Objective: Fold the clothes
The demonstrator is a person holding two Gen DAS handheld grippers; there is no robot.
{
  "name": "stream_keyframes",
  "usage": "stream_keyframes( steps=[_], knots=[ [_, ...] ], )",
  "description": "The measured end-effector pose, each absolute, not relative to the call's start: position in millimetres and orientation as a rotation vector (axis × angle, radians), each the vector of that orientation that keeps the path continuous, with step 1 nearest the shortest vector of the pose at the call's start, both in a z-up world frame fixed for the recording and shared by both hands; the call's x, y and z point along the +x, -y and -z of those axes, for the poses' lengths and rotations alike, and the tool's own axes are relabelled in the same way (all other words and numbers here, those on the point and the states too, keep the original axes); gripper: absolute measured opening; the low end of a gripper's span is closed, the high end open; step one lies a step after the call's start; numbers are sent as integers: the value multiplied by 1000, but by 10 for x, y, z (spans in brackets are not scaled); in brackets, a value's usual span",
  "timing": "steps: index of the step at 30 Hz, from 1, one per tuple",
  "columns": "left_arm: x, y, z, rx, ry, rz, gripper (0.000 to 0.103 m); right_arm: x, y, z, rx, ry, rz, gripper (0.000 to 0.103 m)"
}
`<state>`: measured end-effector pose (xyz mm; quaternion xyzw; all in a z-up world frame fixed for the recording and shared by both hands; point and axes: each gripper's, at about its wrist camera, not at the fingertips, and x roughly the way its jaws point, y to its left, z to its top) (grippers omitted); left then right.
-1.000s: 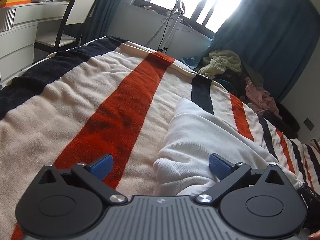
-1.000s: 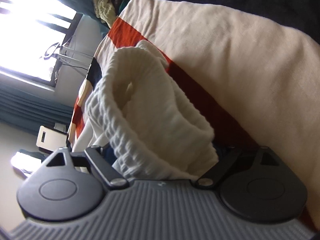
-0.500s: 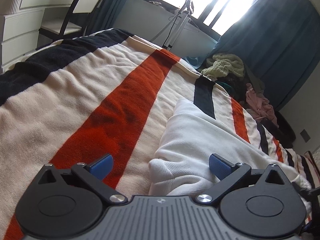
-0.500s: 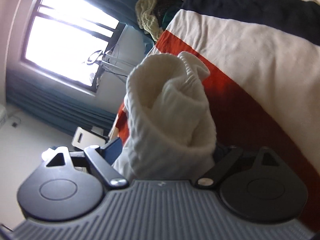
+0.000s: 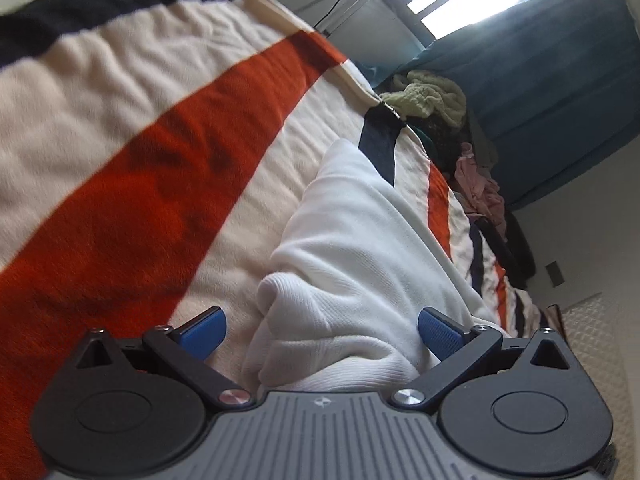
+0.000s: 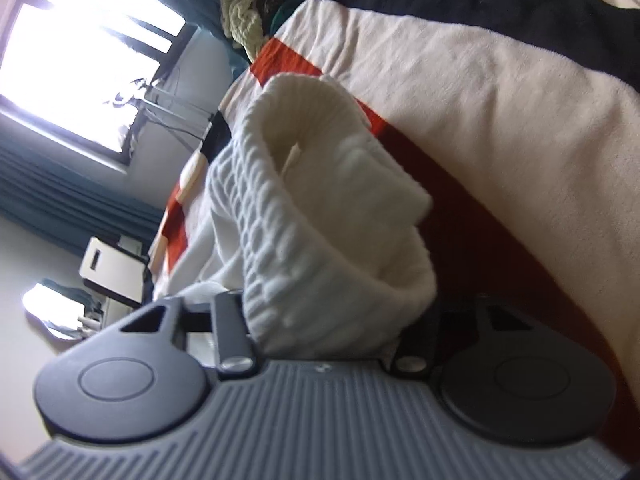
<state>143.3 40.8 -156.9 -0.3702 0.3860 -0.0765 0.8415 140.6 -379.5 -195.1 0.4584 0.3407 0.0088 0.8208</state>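
A white knit garment (image 5: 360,248) lies bunched on a bed covered by a blanket (image 5: 120,184) striped cream, red and navy. My left gripper (image 5: 320,332) is open, its blue fingertips (image 5: 436,332) wide apart on either side of a bunched fold of the garment. In the right wrist view the garment's ribbed hem (image 6: 320,240) rises in a thick loop between the jaws. My right gripper (image 6: 328,320) is shut on this fabric, and the cloth hides its fingertips.
A pile of other clothes (image 5: 432,96), light green and pink, sits at the far edge of the bed by dark teal curtains (image 5: 540,72). A window (image 6: 80,52) and a white-backed chair (image 6: 108,268) stand beyond the bed.
The left gripper has tilted and moved closer to the bunched fold. The right gripper has swung back down towards the bed with the garment held in it.
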Motion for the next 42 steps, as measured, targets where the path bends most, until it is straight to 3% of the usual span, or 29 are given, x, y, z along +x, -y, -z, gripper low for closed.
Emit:
stream_keyframes(
  steps=[11, 21, 26, 34, 42],
  knots=[
    [1622, -359, 1807, -881, -853, 280, 101, 1448, 3749, 1956, 948, -711, -8, 47],
    [1660, -322, 1824, -854, -855, 261, 83, 1450, 3735, 1960, 936, -711, 0, 47],
    [1627, -291, 1752, -823, -828, 258, 67, 1455, 3707, 1937, 911, -698, 5, 46],
    [1500, -332, 1670, -830, -787, 285, 55, 1402, 3673, 1815, 851, -631, -3, 37],
    [1338, -271, 1538, -829, -764, 312, 50, 1237, 3708, 1617, 841, -535, -22, 32]
  ],
)
